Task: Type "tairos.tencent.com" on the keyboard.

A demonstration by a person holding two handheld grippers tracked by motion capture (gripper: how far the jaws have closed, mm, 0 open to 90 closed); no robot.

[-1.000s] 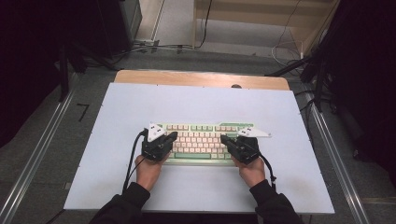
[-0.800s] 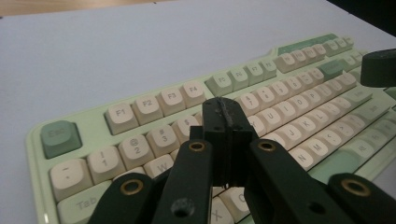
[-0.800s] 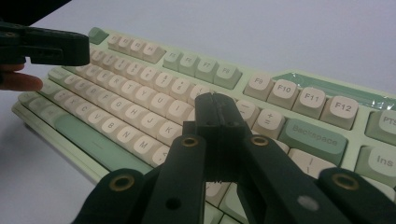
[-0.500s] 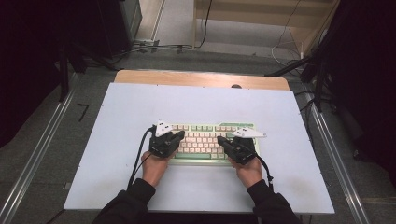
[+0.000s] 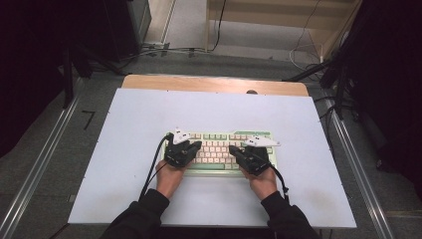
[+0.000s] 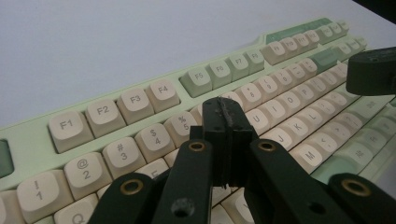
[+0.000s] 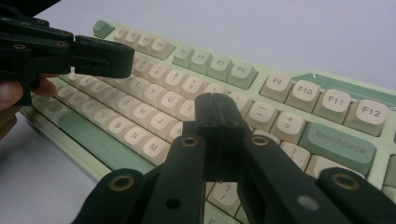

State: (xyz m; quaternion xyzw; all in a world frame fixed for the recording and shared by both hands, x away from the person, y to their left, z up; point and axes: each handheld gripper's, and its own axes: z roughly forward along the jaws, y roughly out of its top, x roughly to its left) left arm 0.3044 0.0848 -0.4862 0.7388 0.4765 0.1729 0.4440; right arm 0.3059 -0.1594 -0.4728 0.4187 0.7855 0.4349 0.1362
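Note:
A pale green keyboard (image 5: pixel 217 145) with cream keys lies near the front middle of the white table. My left gripper (image 5: pixel 196 146) hovers over its left half, jaws shut and holding nothing. My right gripper (image 5: pixel 235 149) hovers over the right half, also shut and holding nothing. In the left gripper view the closed tips (image 6: pixel 227 111) sit low over the number and letter rows of the keyboard (image 6: pixel 140 100), with the right gripper (image 6: pixel 371 71) ahead. In the right gripper view the closed tips (image 7: pixel 216 105) hang above the letter keys (image 7: pixel 154 105), and the left gripper (image 7: pixel 100 56) points in from the upper left.
The white tabletop (image 5: pixel 149 114) spreads wide around the keyboard, with a wooden strip (image 5: pixel 214 83) along its far edge. Metal rails (image 5: pixel 45 164) run down both sides. Cables trail from each gripper toward the person's sleeves (image 5: pixel 144 214).
Both grippers have slid inward from the keyboard's ends toward its middle and now point at each other over the keys. The keyboard has stayed put.

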